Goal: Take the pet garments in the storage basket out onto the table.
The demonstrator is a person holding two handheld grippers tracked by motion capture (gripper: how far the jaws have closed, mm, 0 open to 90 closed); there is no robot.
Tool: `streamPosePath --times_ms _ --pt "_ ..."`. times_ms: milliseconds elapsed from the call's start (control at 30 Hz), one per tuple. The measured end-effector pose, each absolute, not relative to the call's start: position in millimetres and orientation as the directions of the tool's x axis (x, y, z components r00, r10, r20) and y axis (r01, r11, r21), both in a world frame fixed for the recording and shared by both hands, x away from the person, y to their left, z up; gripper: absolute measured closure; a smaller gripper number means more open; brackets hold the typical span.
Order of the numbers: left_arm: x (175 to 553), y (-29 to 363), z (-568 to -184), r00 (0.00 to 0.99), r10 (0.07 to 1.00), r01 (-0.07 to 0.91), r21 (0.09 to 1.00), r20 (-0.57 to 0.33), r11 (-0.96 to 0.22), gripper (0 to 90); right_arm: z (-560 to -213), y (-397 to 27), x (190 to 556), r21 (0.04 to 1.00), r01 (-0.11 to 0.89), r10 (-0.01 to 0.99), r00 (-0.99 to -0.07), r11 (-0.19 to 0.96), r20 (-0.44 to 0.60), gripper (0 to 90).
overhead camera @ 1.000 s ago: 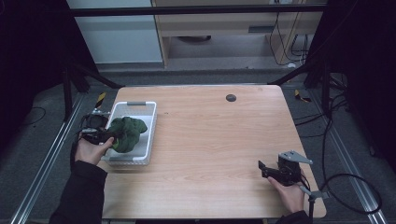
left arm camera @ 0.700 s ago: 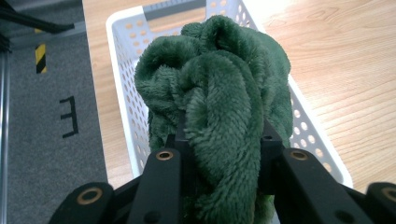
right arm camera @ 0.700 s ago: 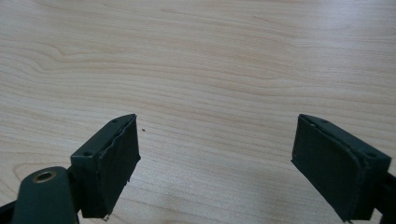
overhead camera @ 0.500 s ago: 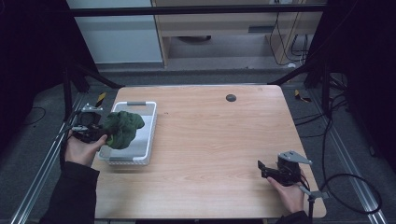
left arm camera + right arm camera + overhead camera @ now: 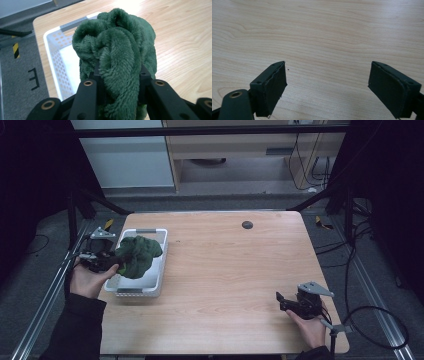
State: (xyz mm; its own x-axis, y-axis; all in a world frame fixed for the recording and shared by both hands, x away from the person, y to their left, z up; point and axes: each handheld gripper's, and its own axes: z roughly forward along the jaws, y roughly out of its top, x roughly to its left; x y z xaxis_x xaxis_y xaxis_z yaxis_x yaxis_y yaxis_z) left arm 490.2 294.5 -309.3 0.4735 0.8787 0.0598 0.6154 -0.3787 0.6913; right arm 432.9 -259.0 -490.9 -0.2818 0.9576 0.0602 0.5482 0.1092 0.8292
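Clamping the green plush cloth (image 5: 117,47) between its jaws, the left hand-held gripper (image 5: 102,261) holds it above the white basket (image 5: 155,270), while the right hand-held gripper (image 5: 328,90) rests spread apart on the desk (image 5: 240,270).

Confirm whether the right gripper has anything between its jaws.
No: in the right gripper view the right gripper has its jaws standing wide apart, with bare wooden table between them.

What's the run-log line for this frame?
left tongs: shut on towel | towel: lifted over basket | right tongs: open, nothing between, over table
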Motion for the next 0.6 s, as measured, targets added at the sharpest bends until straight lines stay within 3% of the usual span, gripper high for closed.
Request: streamPosePath --times_ms 600 --pt "485.9 247.0 -299.0 0.613 0.786 0.552 0.673 0.073 -0.493 69.6 -491.1 -259.0 433.6 0.83 0.546 0.957 -0.284 0.114 0.055 14.7"
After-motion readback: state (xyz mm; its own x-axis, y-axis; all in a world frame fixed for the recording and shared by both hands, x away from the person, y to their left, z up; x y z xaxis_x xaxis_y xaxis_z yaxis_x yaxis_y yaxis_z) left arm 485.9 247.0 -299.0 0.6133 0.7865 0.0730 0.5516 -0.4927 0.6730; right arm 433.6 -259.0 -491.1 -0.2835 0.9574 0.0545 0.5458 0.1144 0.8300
